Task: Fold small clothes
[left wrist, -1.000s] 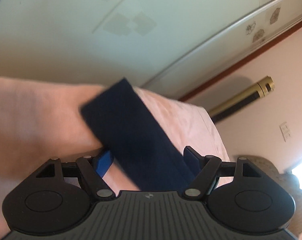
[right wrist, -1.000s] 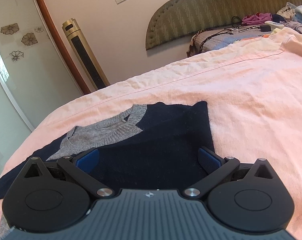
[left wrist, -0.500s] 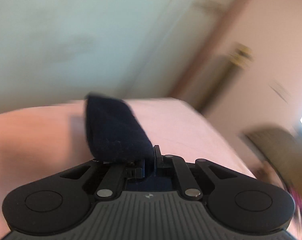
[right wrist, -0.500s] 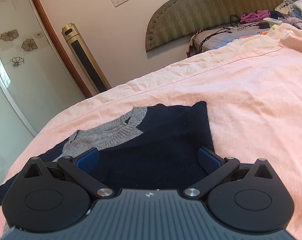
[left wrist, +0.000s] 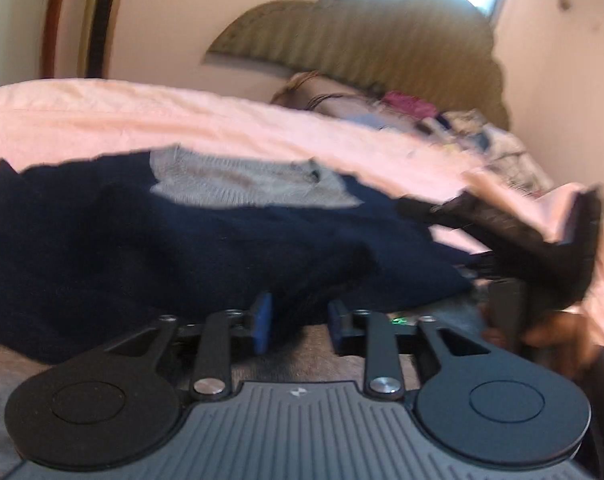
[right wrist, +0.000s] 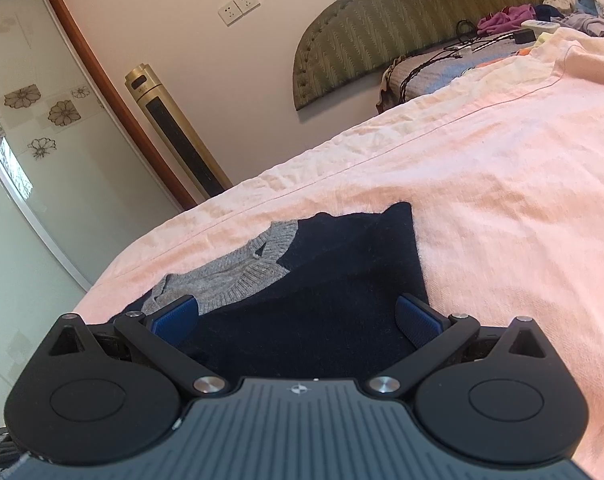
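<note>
Sleeve-folding step: left gripper (left wrist: 297,318), jaws just reopening, empty over the navy sweater (left wrist: 181,240); right gripper (right wrist: 297,320) open. Next: fold the hem toward the bed's (right wrist: 502,200) headboard edge.

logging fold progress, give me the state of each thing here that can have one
navy sweater: lying on the bed, partly folded, grey collar showing
pink sheet: spread over the bed, wrinkled
left gripper: jaws part open, just been opening, a dark fold of the sweater between them, pads not pressing it
right gripper: wide open over the sweater, gripping nothing
clothes pile: unfolded heap by the headboard
</note>
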The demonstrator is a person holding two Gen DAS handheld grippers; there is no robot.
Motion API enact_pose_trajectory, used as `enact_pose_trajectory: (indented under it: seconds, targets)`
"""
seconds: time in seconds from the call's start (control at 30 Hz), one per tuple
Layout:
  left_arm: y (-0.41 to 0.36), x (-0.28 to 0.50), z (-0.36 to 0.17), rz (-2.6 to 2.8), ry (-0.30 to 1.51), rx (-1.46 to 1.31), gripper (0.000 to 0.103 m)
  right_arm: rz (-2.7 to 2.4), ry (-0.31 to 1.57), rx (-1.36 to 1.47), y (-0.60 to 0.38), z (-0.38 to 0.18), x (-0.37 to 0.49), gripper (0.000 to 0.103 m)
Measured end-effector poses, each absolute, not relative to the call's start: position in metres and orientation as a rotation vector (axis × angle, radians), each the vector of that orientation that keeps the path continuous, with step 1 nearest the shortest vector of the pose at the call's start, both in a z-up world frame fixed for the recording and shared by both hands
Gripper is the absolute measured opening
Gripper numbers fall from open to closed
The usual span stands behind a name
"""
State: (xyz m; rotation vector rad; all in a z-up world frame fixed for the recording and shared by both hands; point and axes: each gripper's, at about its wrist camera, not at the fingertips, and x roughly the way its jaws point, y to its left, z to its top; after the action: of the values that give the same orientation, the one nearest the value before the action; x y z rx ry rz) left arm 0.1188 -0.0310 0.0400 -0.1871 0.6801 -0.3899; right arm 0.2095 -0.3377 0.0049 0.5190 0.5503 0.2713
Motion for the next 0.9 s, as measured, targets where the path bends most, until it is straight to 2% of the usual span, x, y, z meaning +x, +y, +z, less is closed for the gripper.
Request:
enact_pose_trajectory:
  seconds: [0.03,0.07,0.1,0.23,0.33,0.4,0.43,0.5,0.63,0.67,0.7,0.73,0.8,0.9]
  targets:
    - [-0.027,0.107,0.044,-0.368,0.648,-0.192,0.048,0.273,0.55,0.524,-0.339,0.005,0.21,0.103]
    - [-0.022,0.097,0.047,-0.348,0.614,-0.203,0.072,0.273,0.55,0.525,-0.339,0.005,0.21,0.103]
    - [-0.013,0.084,0.048,-0.334,0.578,-0.22,0.082,0.272,0.553,0.519,-0.338,0.005,0.21,0.103]
    - [0.014,0.055,0.033,-0.291,0.506,-0.296,0.082,0.222,0.625,0.477,-0.326,0.024,0.206,0.103]
    - [0.027,0.061,0.012,-0.235,0.57,-0.36,0.082,0.403,0.661,0.65,-0.314,0.037,0.2,0.103]
    - [0.038,0.069,0.008,-0.217,0.619,-0.442,0.082,0.462,0.75,0.66,-0.296,0.039,0.209,0.103]
    - [0.042,0.069,0.006,-0.217,0.612,-0.47,0.082,0.48,0.821,0.647,-0.285,0.036,0.217,0.099]
    - [0.045,0.069,0.004,-0.219,0.606,-0.484,0.082,0.492,0.919,0.615,-0.268,0.027,0.229,0.085]
    - [0.046,0.066,0.006,-0.221,0.601,-0.465,0.085,0.489,0.942,0.479,-0.24,0.029,0.229,0.081]
    - [0.04,0.071,0.007,-0.223,0.601,-0.465,0.085,0.482,0.944,0.452,-0.236,0.03,0.229,0.064]
    - [0.041,0.072,0.007,-0.224,0.601,-0.468,0.085,0.473,0.954,0.422,-0.232,0.03,0.229,0.037]
    - [0.042,0.071,0.006,-0.224,0.601,-0.471,0.085,0.464,0.966,0.388,-0.23,0.03,0.23,0.024]
    - [0.041,0.073,0.003,-0.225,0.6,-0.475,0.085,0.477,0.95,0.367,-0.233,0.035,0.228,0.014]
    - [0.041,0.073,0.001,-0.225,0.599,-0.474,0.086,0.483,0.877,0.358,-0.246,0.052,0.227,0.009]
